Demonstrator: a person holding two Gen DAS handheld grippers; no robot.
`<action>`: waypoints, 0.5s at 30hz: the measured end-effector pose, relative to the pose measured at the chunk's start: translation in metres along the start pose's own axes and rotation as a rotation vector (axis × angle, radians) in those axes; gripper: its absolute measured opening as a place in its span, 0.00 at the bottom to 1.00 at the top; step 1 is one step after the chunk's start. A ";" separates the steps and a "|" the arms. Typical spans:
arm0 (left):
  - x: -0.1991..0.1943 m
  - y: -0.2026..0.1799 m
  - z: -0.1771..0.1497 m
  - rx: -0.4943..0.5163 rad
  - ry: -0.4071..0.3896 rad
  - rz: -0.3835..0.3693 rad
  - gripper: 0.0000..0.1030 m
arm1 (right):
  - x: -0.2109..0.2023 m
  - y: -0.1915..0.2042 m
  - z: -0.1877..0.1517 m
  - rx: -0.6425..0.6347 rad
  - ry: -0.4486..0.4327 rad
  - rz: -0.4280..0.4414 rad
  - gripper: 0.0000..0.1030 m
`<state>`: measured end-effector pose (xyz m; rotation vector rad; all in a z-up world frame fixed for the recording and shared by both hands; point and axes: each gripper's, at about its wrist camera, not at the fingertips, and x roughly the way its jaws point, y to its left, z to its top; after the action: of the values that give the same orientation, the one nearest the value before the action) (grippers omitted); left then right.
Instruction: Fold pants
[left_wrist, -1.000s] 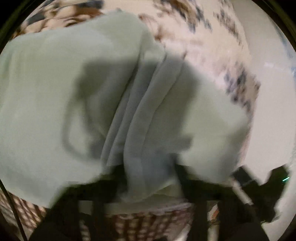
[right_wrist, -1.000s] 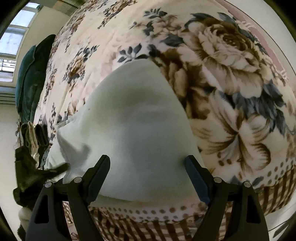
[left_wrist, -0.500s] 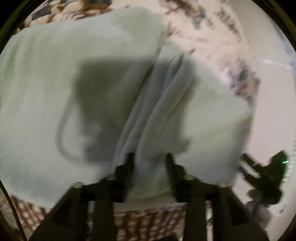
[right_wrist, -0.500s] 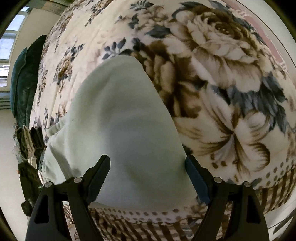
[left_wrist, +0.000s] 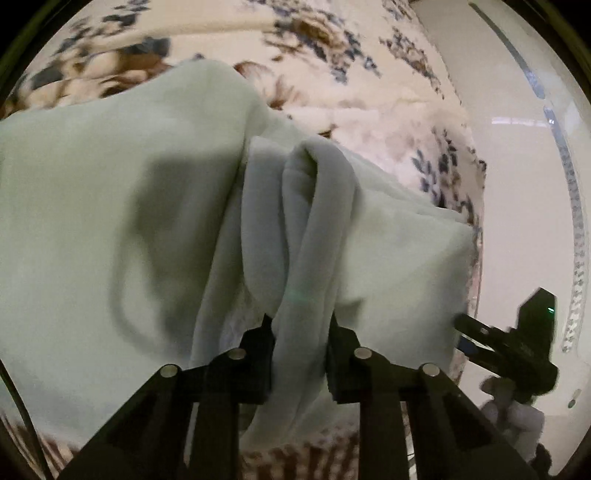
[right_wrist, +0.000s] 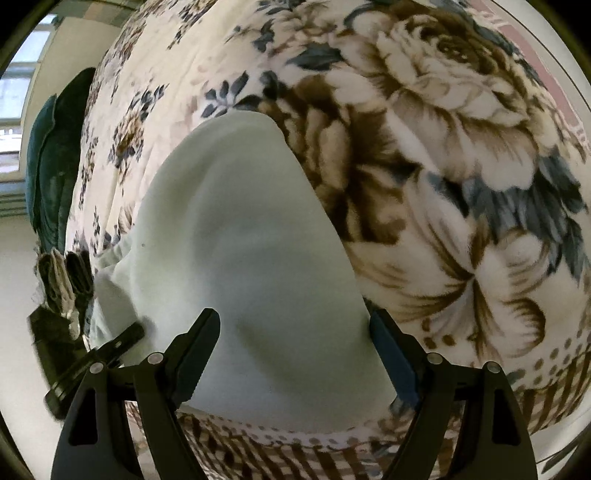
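Observation:
Pale green pants (left_wrist: 110, 221) lie spread on a floral bedspread (left_wrist: 369, 74). My left gripper (left_wrist: 300, 325) is closing on a bunched fold of the pants, and the pads press the cloth from both sides. The fold rises in a ridge from the jaws. In the right wrist view a flat pants leg (right_wrist: 251, 240) runs away from me. My right gripper (right_wrist: 293, 328) hangs open just over its near end, fingers apart at either side of the leg and holding nothing. The right gripper (left_wrist: 506, 343) also shows at the left view's right edge.
The bedspread (right_wrist: 443, 147) ends in a checked border (right_wrist: 295, 454) at the bed's near edge. Dark teal cushions (right_wrist: 55, 166) lean at the far left, with a dark heap of clothes (right_wrist: 62, 280) below them. Pale floor (left_wrist: 517, 184) lies beside the bed.
My left jaws opened, then closed on a bunched fold of the pants, which now stands up higher. My right gripper dropped slightly toward the leg and stayed open.

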<state>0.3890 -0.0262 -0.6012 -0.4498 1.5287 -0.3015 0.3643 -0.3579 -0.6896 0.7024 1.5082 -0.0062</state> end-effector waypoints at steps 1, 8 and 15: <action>-0.002 0.000 -0.001 -0.007 -0.011 0.014 0.18 | 0.000 0.001 0.000 -0.005 0.001 -0.001 0.83; 0.038 0.041 0.003 -0.100 0.048 0.047 0.23 | 0.001 0.004 0.006 -0.030 0.023 -0.008 0.83; -0.006 0.030 0.019 -0.091 0.017 0.006 0.41 | -0.007 0.002 0.008 -0.044 0.017 0.027 0.83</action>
<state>0.4047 0.0051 -0.6097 -0.5156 1.5646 -0.2323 0.3718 -0.3631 -0.6834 0.6886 1.5104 0.0532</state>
